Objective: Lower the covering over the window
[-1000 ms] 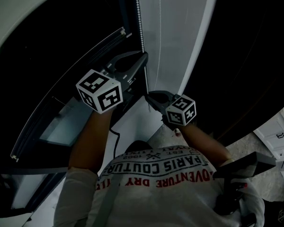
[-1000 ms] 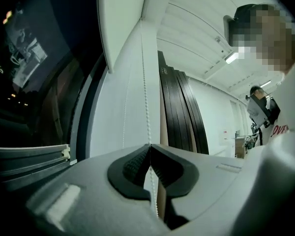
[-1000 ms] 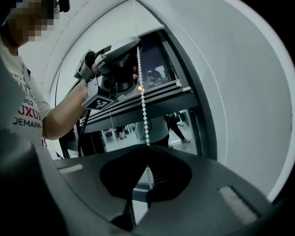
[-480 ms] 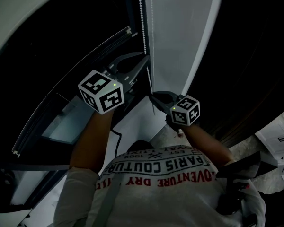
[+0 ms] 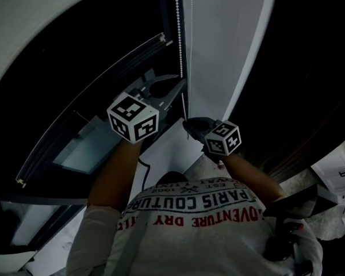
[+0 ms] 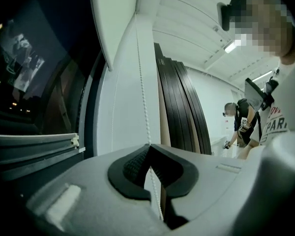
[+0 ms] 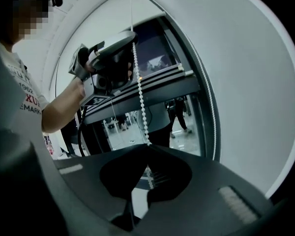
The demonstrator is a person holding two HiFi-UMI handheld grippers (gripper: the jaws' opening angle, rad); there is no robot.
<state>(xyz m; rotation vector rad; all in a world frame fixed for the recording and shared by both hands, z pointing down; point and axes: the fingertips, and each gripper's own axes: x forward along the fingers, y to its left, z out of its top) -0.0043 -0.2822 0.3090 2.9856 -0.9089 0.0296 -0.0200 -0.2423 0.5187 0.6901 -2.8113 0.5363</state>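
Note:
A white roller blind (image 5: 224,39) hangs over the dark window (image 5: 75,62). Its white bead chain (image 5: 177,27) runs down beside it. My left gripper (image 5: 182,84) is shut on the bead chain, the higher of the two. My right gripper (image 5: 187,122) is shut on the same chain just below. In the left gripper view the bead chain (image 6: 141,97) rises from my shut left gripper (image 6: 149,145) along the blind (image 6: 120,107). In the right gripper view the bead chain (image 7: 139,82) stretches from my right gripper (image 7: 148,146) up to the left gripper (image 7: 131,39).
A grey rail (image 5: 86,108) crosses the dark glass at the left. Dark folded panels (image 6: 182,107) stand right of the blind. Another person (image 6: 243,127) stands far off in the room. A white cabinet (image 5: 342,165) sits at the right edge.
The two grippers now sit a little closer together on the chain, and the view has shifted slightly. Both stay closed on the chain.

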